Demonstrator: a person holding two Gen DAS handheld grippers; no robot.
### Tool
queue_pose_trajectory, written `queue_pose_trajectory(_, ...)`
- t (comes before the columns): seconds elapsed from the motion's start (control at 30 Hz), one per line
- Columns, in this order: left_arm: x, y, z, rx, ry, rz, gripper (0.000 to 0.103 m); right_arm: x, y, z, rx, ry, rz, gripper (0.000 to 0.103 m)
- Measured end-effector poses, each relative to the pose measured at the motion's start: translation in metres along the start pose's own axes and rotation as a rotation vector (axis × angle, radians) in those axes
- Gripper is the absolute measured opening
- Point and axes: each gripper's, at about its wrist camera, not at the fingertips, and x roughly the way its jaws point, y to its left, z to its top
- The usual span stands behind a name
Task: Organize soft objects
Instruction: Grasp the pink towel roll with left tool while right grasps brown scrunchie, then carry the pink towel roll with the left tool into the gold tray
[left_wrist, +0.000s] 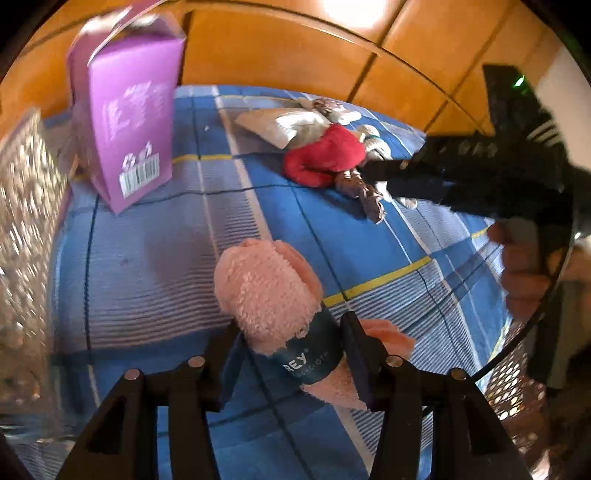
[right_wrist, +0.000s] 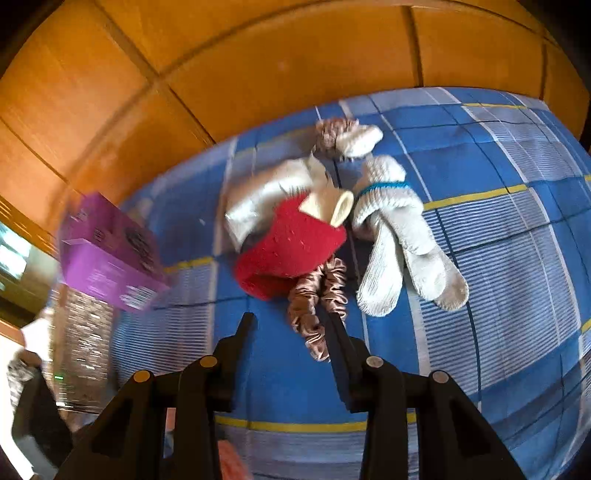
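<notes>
Left wrist view: left gripper (left_wrist: 291, 354) angled down over a bed (left_wrist: 147, 295) covered in blue plaid cloth. Fingers (left_wrist: 356, 347) partly narrowed on either side of a pink plush toy (left_wrist: 266, 295) with a dark band around its middle; right-hand pad against the band, left-hand pad close beside it, firm squeeze not clear. Toy lying on the bed just ahead of the camera. Farther back, a heap of soft things: red knit piece (left_wrist: 325, 157), pale cloth (left_wrist: 291, 123), brown satin scrunchie (left_wrist: 364, 194). Purple box (left_wrist: 129, 118) upright at the left rear, blurred. Right gripper (left_wrist: 476, 173) seen from the side, reaching towards the heap, a hand (left_wrist: 521, 266) on its handle. Orange wooden panels (left_wrist: 277, 44) behind the bed.

Right wrist view: right gripper (right_wrist: 291, 332) pointing down at the same heap. Fingers (right_wrist: 340, 332) partly open, straddling the lower end of the brown satin scrunchie (right_wrist: 314, 306); contact with the pads not certain. Red knit piece (right_wrist: 291, 243) just beyond, overlapping the pale cloth (right_wrist: 258, 195). White knit socks (right_wrist: 399, 236) lying beside it to the right. Purple box (right_wrist: 110, 251) at left, blurred.
</notes>
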Motion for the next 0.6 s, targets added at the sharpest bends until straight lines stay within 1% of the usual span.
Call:
queue_pose_trajectory(0.07, 0.003, 0.003, 0.003, -0.021, -0.002, -0.013, 0.053, 0.010, 0.000, 0.003, -0.003, 0.018, -0.059, 0.038)
queue_pose_trajectory(0.23, 0.005, -0.001, 0.001, -0.007, -0.017, -0.002, 0.054, 0.032, -0.006, 0.004, 0.004, 0.086, -0.098, 0.038)
queue_pose_trajectory(0.27, 0.004, -0.001, 0.001, -0.007, -0.021, -0.003, 0.054, 0.032, -0.005, 0.003, -0.012, 0.081, -0.107, 0.034)
queue_pose_trajectory(0.3, 0.003, 0.000, -0.001, -0.008, -0.026, -0.005, 0.053, 0.031, -0.003, 0.001, -0.028, 0.076, -0.129, 0.028)
queue_pose_trajectory(0.33, 0.001, 0.000, -0.002, -0.010, -0.030, -0.004, 0.050, 0.032, -0.002, 0.000, -0.036, 0.081, -0.150, 0.012)
queue_pose_trajectory(0.37, 0.000, 0.000, -0.003, -0.013, -0.031, -0.006, 0.047, 0.031, 0.000, -0.004, -0.047, 0.086, -0.165, 0.010)
queue_pose_trajectory(0.43, -0.006, -0.002, -0.007, -0.016, -0.036, -0.005, 0.044, 0.029, 0.004, -0.011, -0.077, 0.107, -0.161, 0.009)
queue_pose_trajectory(0.5, -0.012, -0.006, -0.009, 0.011, -0.036, 0.002, 0.043, 0.029, 0.008, -0.017, -0.105, 0.127, -0.173, 0.009)
queue_pose_trajectory(0.57, -0.018, -0.009, -0.012, 0.038, -0.031, 0.000, 0.042, 0.026, 0.002, -0.019, -0.074, 0.141, -0.156, 0.010)
queue_pose_trajectory(0.6, -0.021, -0.010, -0.012, 0.043, -0.029, -0.004, 0.042, 0.025, -0.004, -0.020, -0.047, 0.148, -0.132, 0.010)
